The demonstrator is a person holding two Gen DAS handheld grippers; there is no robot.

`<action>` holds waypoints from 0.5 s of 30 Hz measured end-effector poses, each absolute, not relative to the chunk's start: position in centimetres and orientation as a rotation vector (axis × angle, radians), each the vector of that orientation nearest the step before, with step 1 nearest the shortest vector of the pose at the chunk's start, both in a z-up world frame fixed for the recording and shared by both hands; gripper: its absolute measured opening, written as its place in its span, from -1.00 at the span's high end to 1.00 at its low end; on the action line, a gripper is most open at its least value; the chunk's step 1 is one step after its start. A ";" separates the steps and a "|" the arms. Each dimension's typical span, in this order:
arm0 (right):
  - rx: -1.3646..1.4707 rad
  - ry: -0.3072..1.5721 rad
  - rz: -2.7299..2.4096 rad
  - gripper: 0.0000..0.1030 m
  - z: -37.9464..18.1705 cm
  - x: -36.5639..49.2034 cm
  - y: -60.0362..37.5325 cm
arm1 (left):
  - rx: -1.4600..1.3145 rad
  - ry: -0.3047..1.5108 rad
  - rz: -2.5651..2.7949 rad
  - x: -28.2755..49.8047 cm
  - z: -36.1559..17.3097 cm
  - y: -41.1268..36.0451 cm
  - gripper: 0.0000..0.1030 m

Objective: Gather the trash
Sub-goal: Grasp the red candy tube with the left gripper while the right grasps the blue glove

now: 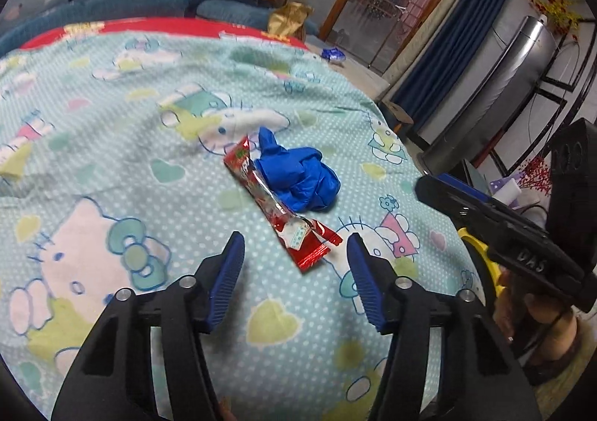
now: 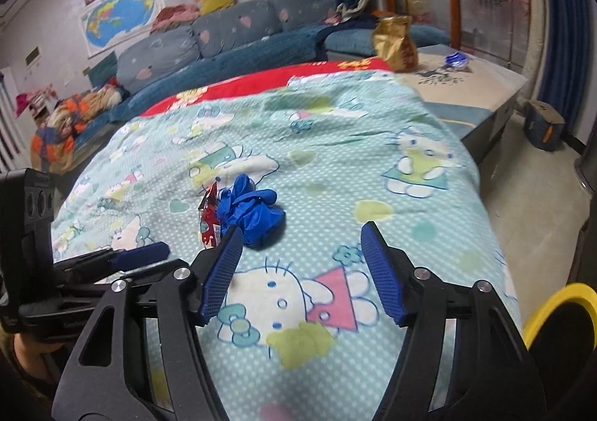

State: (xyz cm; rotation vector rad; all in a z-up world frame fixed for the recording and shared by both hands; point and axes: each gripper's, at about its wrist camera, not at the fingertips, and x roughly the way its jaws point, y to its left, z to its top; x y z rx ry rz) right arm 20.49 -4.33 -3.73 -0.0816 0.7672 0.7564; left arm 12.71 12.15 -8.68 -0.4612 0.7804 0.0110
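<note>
So both grippers were open with nothing between them: left gripper (image 1: 294,245), right gripper (image 2: 300,238). Red wrapper (image 1: 278,204) touched the crumpled blue glove (image 1: 302,178) mid-blanket (image 1: 112,130), away from its edges.

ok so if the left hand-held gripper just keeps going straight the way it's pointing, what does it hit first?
Most likely the red snack wrapper: its near end lies just ahead of the open left hand-held gripper, between the lines of its fingers. The crumpled blue glove lies beyond, touching it. Depth is uncertain; the blanket could come first.
</note>
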 end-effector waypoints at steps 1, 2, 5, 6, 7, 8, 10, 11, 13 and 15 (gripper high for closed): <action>-0.084 0.772 0.760 -0.10 -3.9 20.7 -3.9 | -0.470 0.784 0.007 13.0 -8.8 12.2 -0.04; -0.086 0.781 0.767 -0.10 -4.0 21.1 -3.5 | -0.480 0.788 0.003 13.3 -9.0 12.3 -0.04; -0.095 0.793 0.779 -0.08 -4.2 21.7 -2.8 | -0.535 0.813 0.011 14.5 -9.9 12.8 -0.04; -0.097 0.797 0.783 -0.08 -4.3 21.9 -2.6 | -0.542 0.818 0.015 14.7 -10.1 12.9 -0.04; -0.099 0.802 0.791 -0.08 -4.4 22.1 -2.3 | -0.542 0.828 0.024 15.0 -10.3 13.0 -0.04; -0.101 0.808 0.797 -0.07 -4.5 22.3 -2.1 | -0.541 0.834 0.026 15.2 -10.6 13.1 -0.04; -0.111 0.822 0.815 -0.05 -4.9 22.6 -1.5 | -0.534 0.837 0.032 15.3 -10.8 13.2 0.18; -0.116 0.827 0.821 -0.03 -5.0 22.8 -1.2 | -0.527 0.838 0.034 15.3 -10.8 13.2 0.29; -0.127 0.853 0.839 0.05 -5.6 23.2 -0.4 | -0.535 0.842 0.023 15.1 -11.0 13.6 0.62; -0.128 0.873 0.860 0.13 -6.2 23.4 0.1 | -0.544 0.840 0.008 14.8 -11.1 14.0 0.67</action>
